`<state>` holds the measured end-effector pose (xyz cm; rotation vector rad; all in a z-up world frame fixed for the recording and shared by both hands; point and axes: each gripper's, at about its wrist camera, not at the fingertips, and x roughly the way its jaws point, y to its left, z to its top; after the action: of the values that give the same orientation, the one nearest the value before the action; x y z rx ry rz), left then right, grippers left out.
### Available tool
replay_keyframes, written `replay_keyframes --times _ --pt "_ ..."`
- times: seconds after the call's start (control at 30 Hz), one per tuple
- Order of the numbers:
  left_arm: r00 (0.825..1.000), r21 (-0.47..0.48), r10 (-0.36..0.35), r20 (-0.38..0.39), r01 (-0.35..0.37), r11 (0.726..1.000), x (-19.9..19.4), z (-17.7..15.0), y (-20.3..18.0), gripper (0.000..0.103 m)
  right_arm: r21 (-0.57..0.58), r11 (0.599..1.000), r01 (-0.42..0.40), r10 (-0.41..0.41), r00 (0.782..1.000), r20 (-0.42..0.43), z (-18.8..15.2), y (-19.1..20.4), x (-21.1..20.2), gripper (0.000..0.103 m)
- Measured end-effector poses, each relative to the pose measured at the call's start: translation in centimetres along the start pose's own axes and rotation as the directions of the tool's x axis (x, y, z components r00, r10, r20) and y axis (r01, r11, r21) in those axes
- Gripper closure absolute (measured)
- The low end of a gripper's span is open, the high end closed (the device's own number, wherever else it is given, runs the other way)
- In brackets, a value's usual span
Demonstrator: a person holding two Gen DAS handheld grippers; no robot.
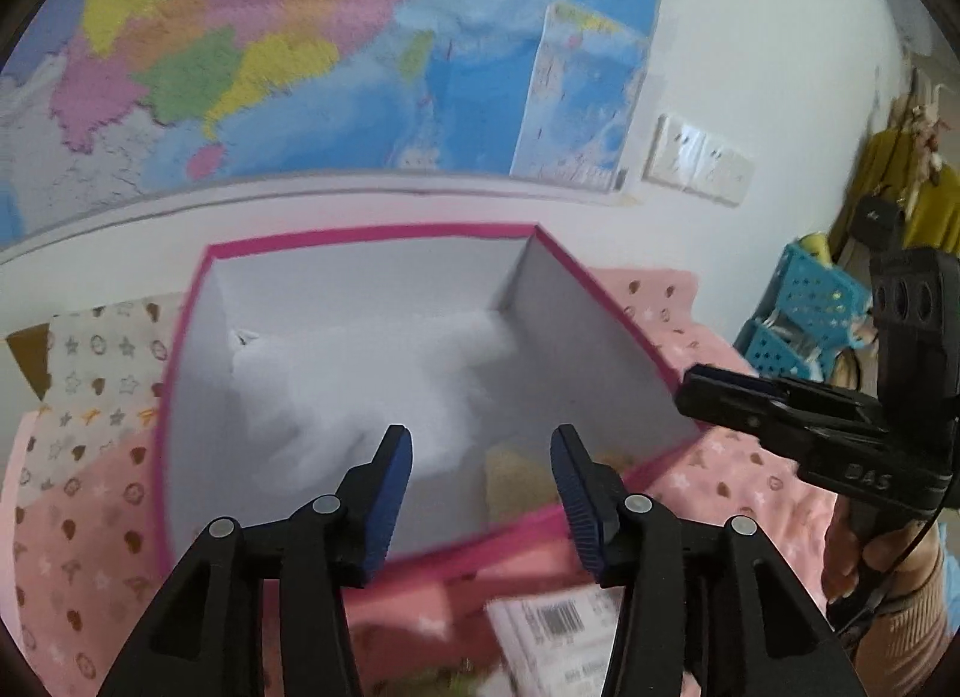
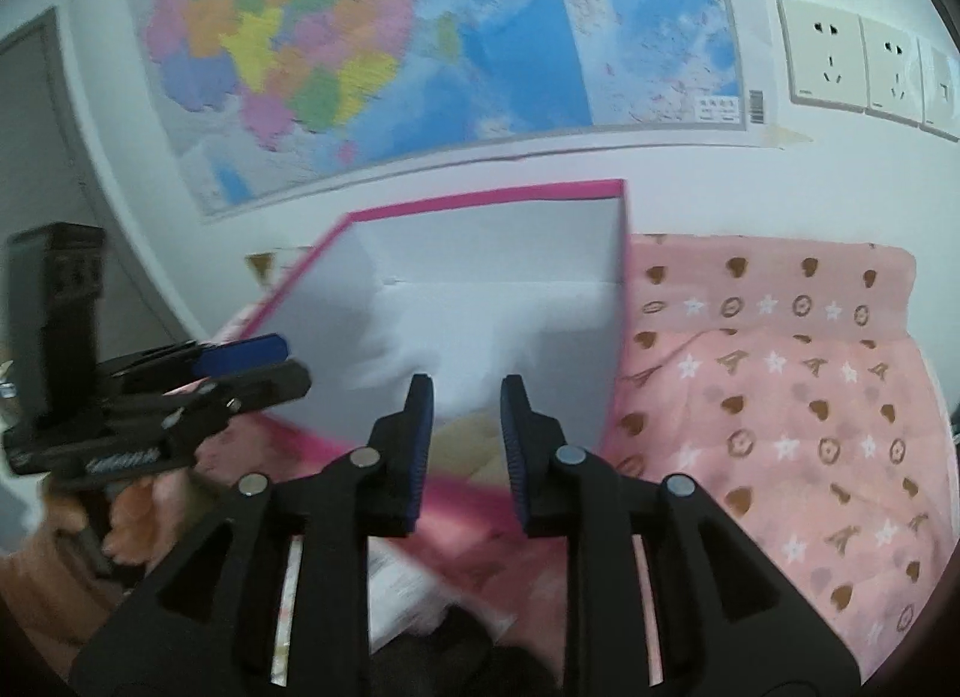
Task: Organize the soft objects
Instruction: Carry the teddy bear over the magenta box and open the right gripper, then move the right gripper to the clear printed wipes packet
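A white box with a pink rim (image 1: pixel 372 234) (image 2: pixel 480 194) stands open on a pink blanket. A white fluffy soft object (image 1: pixel 360 373) (image 2: pixel 420 337) lies inside it, blurred. A beige soft item (image 1: pixel 516 469) (image 2: pixel 468 439) sits at the box's near corner. My left gripper (image 1: pixel 480 445) (image 2: pixel 288 364) hangs over the near edge of the box, open, with nothing between its blue pads. My right gripper (image 2: pixel 467 397) (image 1: pixel 690 385) is at the box's right near corner, open by a narrower gap and holding nothing.
The pink patterned blanket (image 1: pixel 750 469) (image 2: pixel 780 397) covers the surface around the box. A wall map (image 1: pixel 300 37) and sockets (image 2: pixel 840 61) are behind it. Blue baskets (image 1: pixel 804 313) stand at the far right. A barcode label sheet (image 1: pixel 558 625) lies in front of the box.
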<state>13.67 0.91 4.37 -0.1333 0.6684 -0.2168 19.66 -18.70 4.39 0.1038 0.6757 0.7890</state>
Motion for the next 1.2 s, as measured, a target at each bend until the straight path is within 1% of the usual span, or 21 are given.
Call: replay_keyframes --times 0.03,0.07,0.1,0.13,0.17,0.2,0.3,0.33,0.37,0.4,0.47,0.53,0.63,0.7,0.73,0.8,0.83,0.93,1.03,1.1,1.2 --pt "1.0 -0.002 -0.007 0.016 0.007 1.0 -1.3 -0.4 0.1 0.046 -0.006 0.999 -0.051 0.051 0.999 0.014 -0.5 0.9 -1.5 0.069" --pt "1.0 -0.002 -0.009 0.028 0.009 1.0 -2.1 -0.5 0.3 0.045 -0.014 0.997 -0.082 0.082 0.997 0.017 -1.0 1.5 -2.5 0.061" --pt "0.999 0.004 -0.017 0.042 0.017 1.0 -3.5 -1.0 0.3 0.044 -0.026 0.994 -0.108 0.108 0.994 0.016 -1.5 2.2 -3.4 0.059" --pt "0.998 0.012 -0.026 0.059 0.025 1.0 -5.2 -1.9 0.4 0.043 -0.041 0.991 -0.13 0.13 0.991 0.015 -2.1 2.9 -4.2 0.058" --pt "0.997 0.01 -0.029 0.067 0.028 1.0 -5.8 -2.0 0.5 0.043 -0.054 0.985 -0.162 0.163 0.987 0.005 -2.9 3.7 -5.0 0.057" --pt "0.996 0.011 -0.044 0.08 0.043 0.999 -7.4 -3.0 0.6 0.041 -0.057 0.98 -0.191 0.191 0.982 -0.009 -3.5 4.3 -5.5 0.057" --pt "0.993 0.024 -0.07 0.096 0.068 0.997 -10.2 -5.3 0.5 0.039 -0.057 0.963 -0.264 0.26 0.963 -0.066 -6.3 5.9 -6.3 0.057" --pt "0.992 0.024 -0.081 0.094 0.079 0.997 -11.2 -6.7 0.7 0.039 -0.052 0.957 -0.284 0.278 0.955 -0.101 -7.6 6.5 -6.2 0.057" --pt "0.992 0.023 -0.084 0.09 0.082 0.996 -11.4 -7.1 0.7 0.039 -0.046 0.956 -0.291 0.284 0.95 -0.127 -8.4 6.9 -5.9 0.057" --pt "0.993 0.016 -0.085 0.077 0.084 0.996 -11.9 -8.5 0.8 0.039 -0.038 0.954 -0.297 0.288 0.945 -0.157 -9.4 7.2 -5.4 0.057" --pt "0.994 -0.003 -0.092 0.051 0.093 0.996 -12.3 -10.4 1.2 0.039 -0.014 0.951 -0.309 0.298 0.927 -0.226 -11.6 7.8 -3.9 0.057" --pt "0.994 -0.04 -0.109 0.017 0.11 0.993 -12.5 -12.9 1.6 0.039 0.008 0.95 -0.312 0.301 0.909 -0.29 -13.6 8.2 -2.1 0.057" --pt "0.991 -0.1 -0.123 -0.049 0.118 0.988 -12.2 -16.2 2.2 0.039 0.039 0.955 -0.294 0.289 0.894 -0.342 -15.4 8.4 -0.1 0.057" --pt "0.988 -0.127 -0.131 -0.084 0.119 0.985 -12.1 -18.1 2.5 0.039 0.055 0.957 -0.284 0.285 0.894 -0.345 -15.9 8.3 0.6 0.057" --pt "0.985 -0.147 -0.147 -0.096 0.132 0.98 -12.1 -18.9 2.6 0.039 0.062 0.961 -0.27 0.275 0.9 -0.339 -16.0 8.2 0.8 0.057" --pt "0.978 -0.194 -0.178 -0.107 0.155 0.969 -12.1 -20.0 3.0 0.039 0.062 0.965 -0.256 0.262 0.907 -0.33 -16.0 8.2 1.0 0.048" --pt "0.977 -0.206 -0.18 -0.115 0.154 0.966 -12.1 -20.4 3.1 0.039 0.066 0.965 -0.252 0.26 0.91 -0.324 -15.9 8.2 1.2 0.042" --pt "0.972 -0.229 -0.171 -0.161 0.131 0.964 -11.6 -21.6 3.3 0.039 0.059 0.964 -0.258 0.263 0.908 -0.327 -16.3 8.4 1.5 0.042" --pt "0.961 -0.233 -0.196 -0.195 0.149 0.961 -10.8 -22.2 3.0 0.039 0.059 0.959 -0.276 0.279 0.902 -0.329 -16.4 8.9 2.0 0.042" --pt "0.961 -0.212 -0.19 -0.202 0.147 0.966 -10.6 -22.2 2.5 0.039 0.062 0.955 -0.288 0.293 0.898 -0.328 -16.4 9.2 2.1 0.042" --pt "0.957 -0.201 -0.208 -0.201 0.167 0.965 -10.2 -22.1 2.0 0.037 0.084 0.944 -0.319 0.329 0.888 -0.32 -16.6 9.4 2.2 0.042"
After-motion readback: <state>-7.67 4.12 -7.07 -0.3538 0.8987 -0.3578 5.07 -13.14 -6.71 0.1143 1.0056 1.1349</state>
